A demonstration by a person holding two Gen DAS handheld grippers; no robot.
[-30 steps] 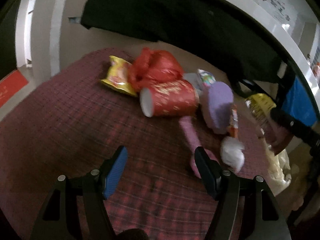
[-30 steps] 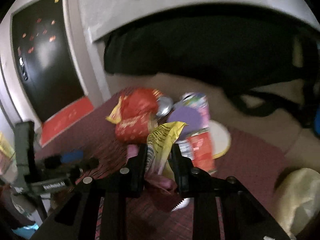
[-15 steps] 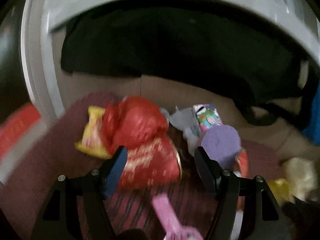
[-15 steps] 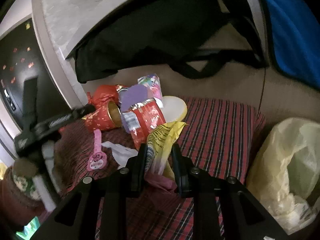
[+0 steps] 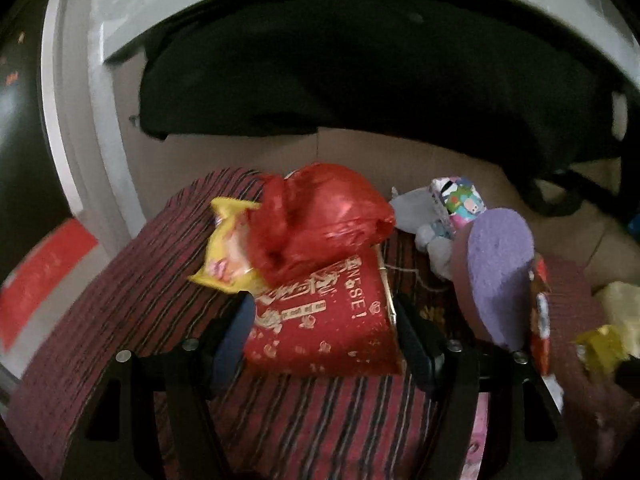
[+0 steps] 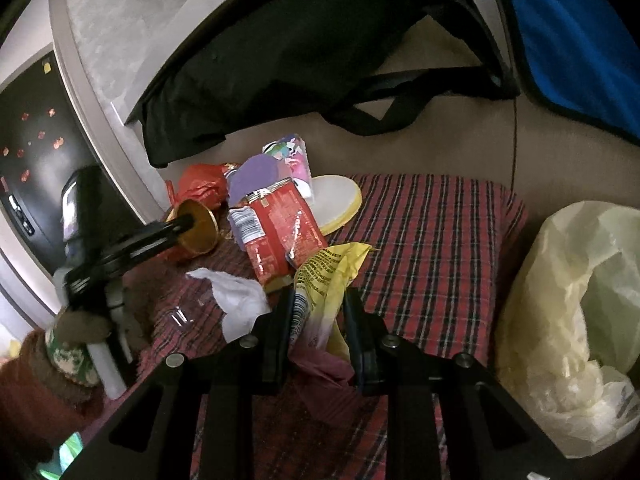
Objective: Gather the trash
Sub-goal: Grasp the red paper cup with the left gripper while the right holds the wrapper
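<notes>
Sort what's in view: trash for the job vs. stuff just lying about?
Job:
red cup, between the left gripper fingers
yellow wrapper, in the right gripper
red bag
tissue
red packet
trash bag

Lying about:
black bag
plaid cloth
blue fabric

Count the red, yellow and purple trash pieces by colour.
Red: 3 (cup, plastic bag, crushed can)
Yellow: 2 (wrapper on the cloth, held wrapper)
Purple: 1 (disc)
Total: 6
</notes>
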